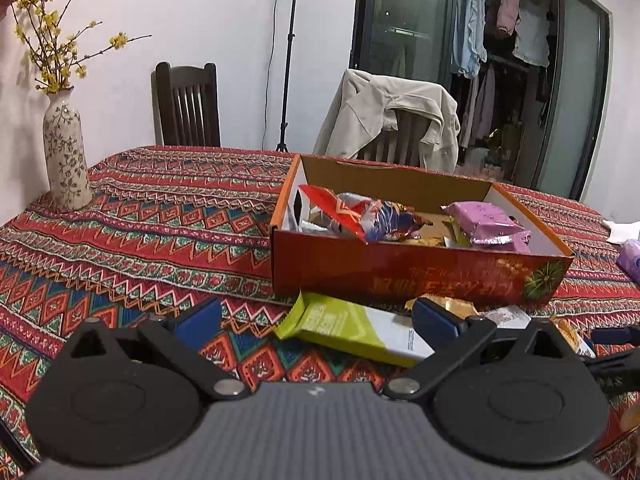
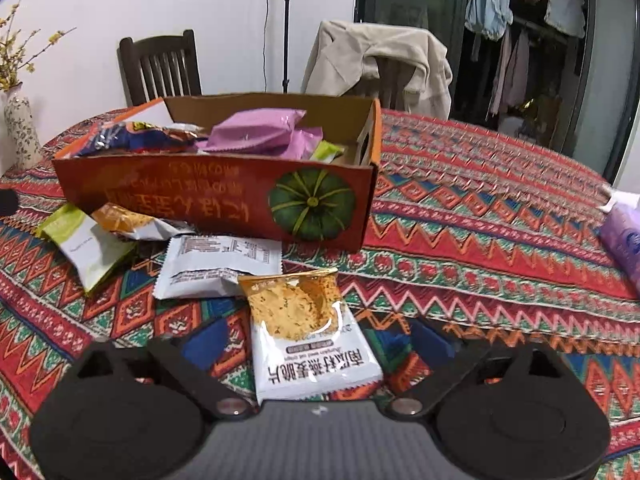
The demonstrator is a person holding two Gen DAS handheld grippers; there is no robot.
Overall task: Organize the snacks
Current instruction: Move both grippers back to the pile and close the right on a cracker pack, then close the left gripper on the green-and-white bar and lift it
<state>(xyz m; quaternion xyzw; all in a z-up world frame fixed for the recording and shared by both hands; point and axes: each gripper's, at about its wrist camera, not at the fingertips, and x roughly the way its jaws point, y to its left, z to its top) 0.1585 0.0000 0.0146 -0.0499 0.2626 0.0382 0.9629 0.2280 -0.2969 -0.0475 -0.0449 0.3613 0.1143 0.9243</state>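
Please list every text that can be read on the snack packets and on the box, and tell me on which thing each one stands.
"南瓜籽燕麦脆片", seen upside down, my best reading: on the cracker packet.
Large gold characters, upside down: on the front of the orange box, too blurred to read.
Printed table: on the white packet, too small to read.
Small print: on the green packet, too blurred to read.

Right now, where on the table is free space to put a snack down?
Free: the tablecloth between the vase and the box, and right of the box toward the purple pack. Crowded: in front of the box, where loose snack packets lie.
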